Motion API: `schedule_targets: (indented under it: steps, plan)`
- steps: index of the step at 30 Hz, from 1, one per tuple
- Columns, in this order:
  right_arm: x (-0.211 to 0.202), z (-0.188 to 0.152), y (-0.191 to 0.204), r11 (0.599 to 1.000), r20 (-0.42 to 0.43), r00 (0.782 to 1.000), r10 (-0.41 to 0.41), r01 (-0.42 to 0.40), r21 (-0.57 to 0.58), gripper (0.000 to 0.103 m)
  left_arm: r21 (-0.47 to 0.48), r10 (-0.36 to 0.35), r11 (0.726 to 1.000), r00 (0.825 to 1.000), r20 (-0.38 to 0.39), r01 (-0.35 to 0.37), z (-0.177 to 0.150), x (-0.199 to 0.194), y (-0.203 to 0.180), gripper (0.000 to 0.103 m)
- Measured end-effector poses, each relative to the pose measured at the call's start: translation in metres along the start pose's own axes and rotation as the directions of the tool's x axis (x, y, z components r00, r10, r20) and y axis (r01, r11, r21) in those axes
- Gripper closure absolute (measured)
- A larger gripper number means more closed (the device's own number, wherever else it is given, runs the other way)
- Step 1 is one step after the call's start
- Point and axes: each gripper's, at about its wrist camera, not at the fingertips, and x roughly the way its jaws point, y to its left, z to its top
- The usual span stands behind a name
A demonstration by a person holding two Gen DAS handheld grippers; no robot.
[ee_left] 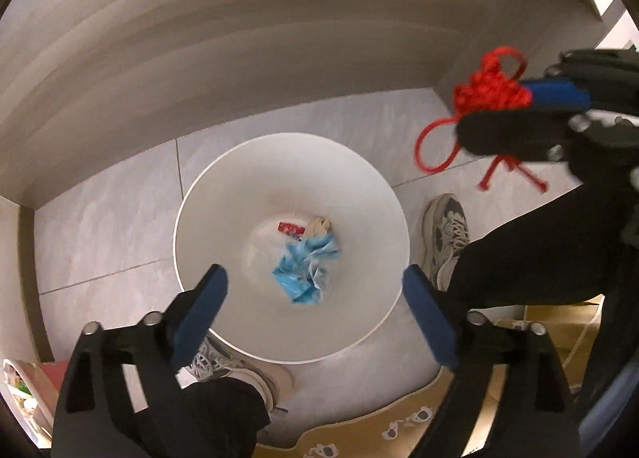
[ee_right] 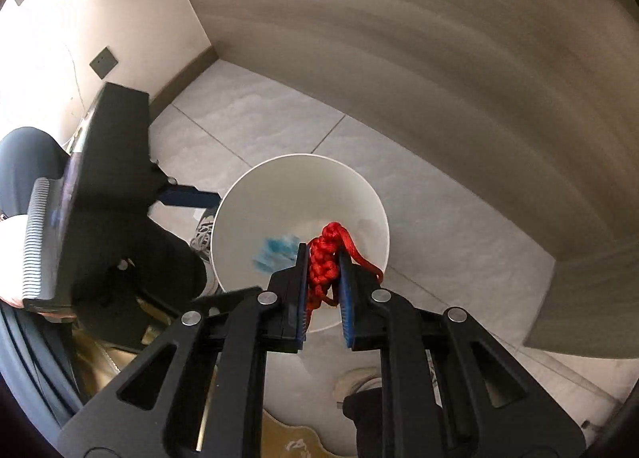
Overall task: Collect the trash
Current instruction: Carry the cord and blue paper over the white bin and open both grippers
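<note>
Left wrist view: the left tongs gape wide and hold nothing, hanging directly over the white bin on the tiled floor. At the bin's bottom lie crumpled blue wrapping and a small red packet; its print is too small to read. The right tongs, up and to the right beyond the rim, pinch a red knotted cord.

Right wrist view: the right tongs are closed on the red knotted cord, its long axis running along the fingers, lined up over the bin. Release looks near.
</note>
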Motion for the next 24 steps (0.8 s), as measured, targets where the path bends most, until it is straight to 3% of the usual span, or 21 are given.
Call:
schedule_targets:
  steps: [5, 9, 17, 18, 19, 20, 21, 24]
  plan:
    - [0.010, 0.003, -0.002, 1.000, -0.034, 0.999, 0.007, -0.007, -0.004, 0.090, -0.039, 0.002, 0.999, 1.000, 0.006, -0.002, -0.005, -0.009, 0.006, 0.006]
    - [0.021, 0.008, 0.002, 1.000, -0.060, 0.998, 0.022, -0.023, -0.014, 0.090, -0.099, -0.064, 0.993, 0.998, -0.025, 0.061, -0.001, -0.026, 0.026, 0.006]
    - [0.061, 0.015, 0.013, 0.998, -0.138, 0.990, 0.040, -0.046, -0.047, 0.086, -0.069, 0.021, 0.997, 0.999, -0.046, -0.024, -0.015, -0.035, 0.035, 0.006]
    - [0.065, 0.014, 0.012, 0.998, -0.153, 0.987, 0.044, -0.050, -0.041, 0.066, -0.063, 0.032, 0.997, 0.998, -0.045, -0.035, -0.014, -0.034, 0.035, 0.006]
    - [0.069, 0.013, 0.013, 0.998, -0.163, 0.986, 0.041, -0.047, -0.034, 0.029, -0.062, 0.038, 0.997, 0.998, -0.045, -0.041, -0.014, -0.034, 0.036, 0.006]
    - [0.068, 0.013, 0.012, 0.999, -0.162, 0.986, 0.035, -0.040, -0.024, 0.013, -0.064, 0.041, 0.997, 0.998, -0.042, -0.043, -0.014, -0.036, 0.037, 0.006]
    - [0.065, 0.011, 0.013, 1.000, -0.147, 0.989, 0.016, -0.019, -0.018, 0.008, -0.070, 0.041, 0.997, 0.999, -0.033, -0.043, -0.013, -0.038, 0.036, 0.006]
    - [0.045, 0.012, 0.014, 1.000, -0.108, 0.994, 0.004, -0.005, -0.007, 0.007, -0.093, 0.028, 0.995, 1.000, 0.006, -0.027, -0.011, -0.059, 0.038, 0.006]
